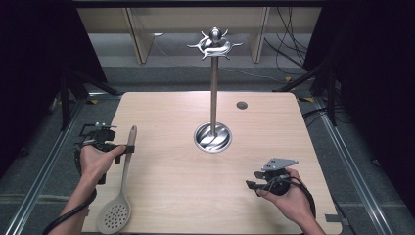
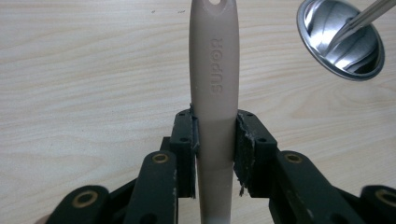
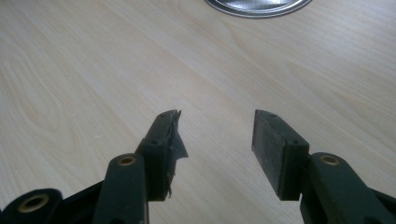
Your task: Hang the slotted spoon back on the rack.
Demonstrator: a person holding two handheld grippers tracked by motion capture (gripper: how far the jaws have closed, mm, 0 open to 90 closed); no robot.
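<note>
A beige slotted spoon (image 1: 122, 182) lies along the table's left side, its perforated head (image 1: 114, 215) near the front edge. My left gripper (image 1: 126, 148) is shut on its handle (image 2: 214, 107), with both pads pressed against the sides just below the embossed lettering. A steel utensil stand (image 1: 214, 93) rises from a round base (image 1: 213, 137) at the table's middle, with hooks at its top (image 1: 215, 45). My right gripper (image 1: 250, 183) hovers low at the front right, open, with bare wood between its pads (image 3: 271, 144).
The wooden table (image 1: 274, 132) has a small dark grommet (image 1: 242, 105) at the back right. The stand's shiny base (image 2: 340, 39) lies close ahead and to the right of the left gripper. Dark frames and cables surround the table on the floor.
</note>
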